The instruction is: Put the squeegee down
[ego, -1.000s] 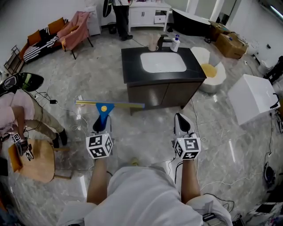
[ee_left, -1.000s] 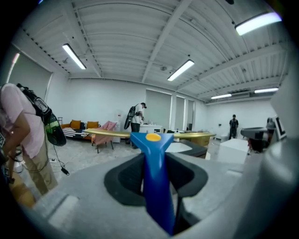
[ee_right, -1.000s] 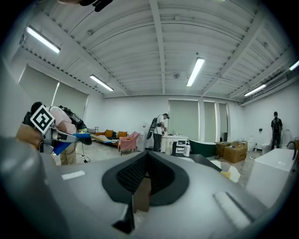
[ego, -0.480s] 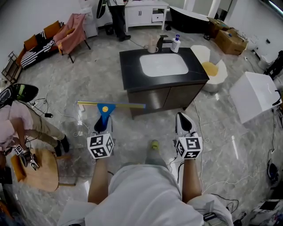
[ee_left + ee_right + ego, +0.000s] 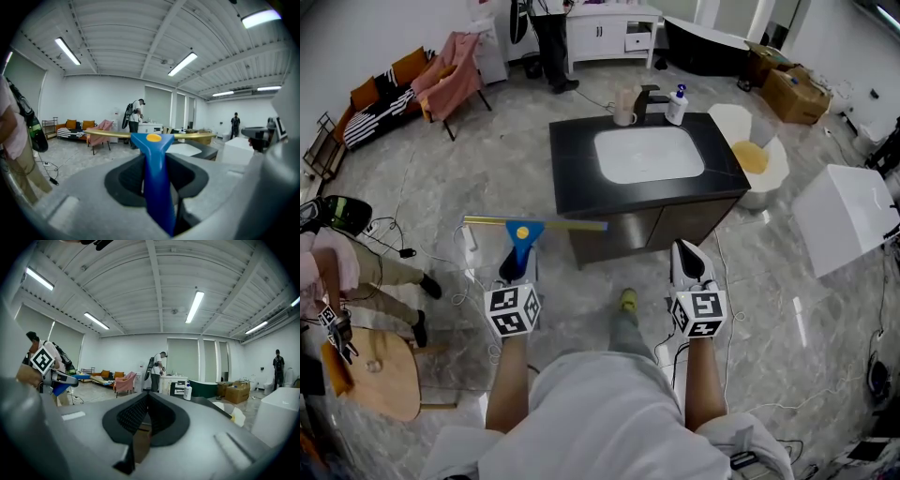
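blue squeegee (image 5: 521, 242), l gripper (image 5: 514, 274), nr counter (image 5: 573, 161)

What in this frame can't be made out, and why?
Lower end of the squeegee handle: head and left gripper views, buried in the left gripper.
Label on the bottle: head view, too small.
Person by the stool: head view, cut off by left edge.

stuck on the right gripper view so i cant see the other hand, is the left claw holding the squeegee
observer: yes, the left claw is shut on the squeegee, gripping its blue handle.
operator: which way is the blade lying
observer: crosswise and level, held in the air ahead of the claw.
operator: whats on top of the vanity
observer: from above, the vanity has a white basin sunk in the middle of its black top.
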Available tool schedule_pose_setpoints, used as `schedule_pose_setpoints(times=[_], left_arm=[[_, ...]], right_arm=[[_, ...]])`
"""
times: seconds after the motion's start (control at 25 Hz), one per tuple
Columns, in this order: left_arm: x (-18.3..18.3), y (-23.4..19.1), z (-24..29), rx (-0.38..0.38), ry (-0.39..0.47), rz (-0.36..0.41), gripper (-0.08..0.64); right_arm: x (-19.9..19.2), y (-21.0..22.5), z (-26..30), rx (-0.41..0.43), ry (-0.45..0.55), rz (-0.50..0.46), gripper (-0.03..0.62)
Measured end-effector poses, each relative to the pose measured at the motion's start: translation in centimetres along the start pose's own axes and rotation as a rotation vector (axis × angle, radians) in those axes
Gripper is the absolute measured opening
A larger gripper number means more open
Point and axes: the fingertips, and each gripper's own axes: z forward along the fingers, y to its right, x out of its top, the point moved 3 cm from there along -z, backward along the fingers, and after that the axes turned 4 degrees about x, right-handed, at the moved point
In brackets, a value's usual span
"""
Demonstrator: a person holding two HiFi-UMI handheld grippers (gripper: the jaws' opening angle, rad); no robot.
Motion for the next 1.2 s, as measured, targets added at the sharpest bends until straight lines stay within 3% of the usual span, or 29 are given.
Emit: schedule_pose_setpoints(times=[0.44, 0.76, 1.2], left_arm=[[2.0, 2.2, 15.7, 0.04, -0.053, -0.021, 0.129], [6.3, 4.4, 26.7, 0.102, -0.086, -0.028, 0.129], [9.8, 5.8, 35.6, 0.177, -0.095, -0.035, 0.129]], right_arm=[[-0.8, 11.1, 12.4, 0.022, -0.046, 0.013, 0.002], [0.7, 20.1, 23.0, 0.071, -0.081, 0.037, 0.002], [1.6, 26.4, 32.6, 0.164, -0.085, 0.056, 0.002]])
